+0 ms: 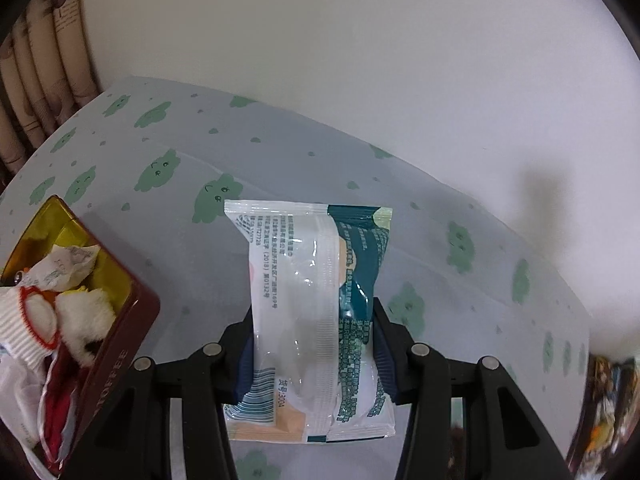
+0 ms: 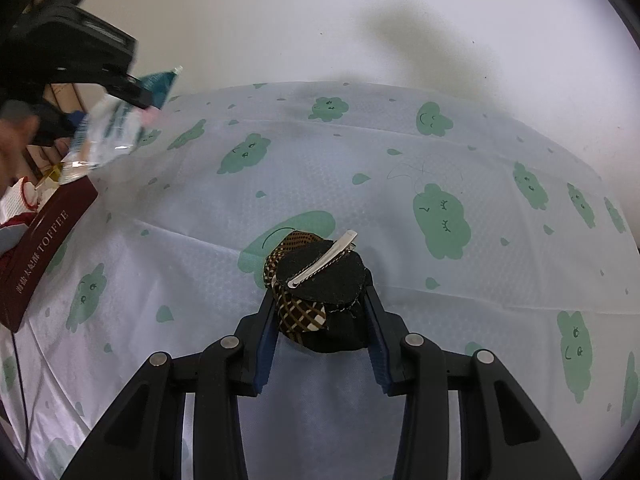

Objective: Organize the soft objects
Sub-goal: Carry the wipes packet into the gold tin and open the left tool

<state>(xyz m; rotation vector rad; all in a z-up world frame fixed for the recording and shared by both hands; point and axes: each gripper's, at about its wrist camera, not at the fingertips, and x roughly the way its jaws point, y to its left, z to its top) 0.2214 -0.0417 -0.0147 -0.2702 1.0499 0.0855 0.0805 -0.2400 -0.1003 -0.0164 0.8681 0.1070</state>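
Packet [image 1: 316, 316], white and teal with printed text, pinched between the pads of the left hand-held gripper [image 1: 314, 354], standing upright and lifted off the table [image 1: 280, 160]. Left of that gripper, close beside it: dark red tin [image 1: 120, 344] lettered TOFFEE, lid off, gold inside, stuffed with a white sock [image 1: 24, 328] with red trim, a fluffy white plush [image 1: 86, 316], crumpled paper [image 1: 64, 266] and red cloth [image 1: 56, 420]. Beyond the packet, pale tablecloth with green cloud faces, then a plain white wall [image 1: 360, 40]. Far left, folds of a beige curtain [image 1: 36, 80].

From the right wrist camera: same tin [image 2: 40, 248] at far left, left hand-held gripper [image 2: 132, 100] above it with the packet [image 2: 116, 128] clamped and tilted, blurred. Centre, right hand-held gripper [image 2: 320, 304] closed on a hair clip [image 2: 320, 284]: black fabric disc with brown checked bow and a silver metal clip on top, held between both blue pads just above the table [image 2: 400, 200]. Right of this gripper, only cloud-print cloth and a thin stray hair [image 2: 424, 168] on it.
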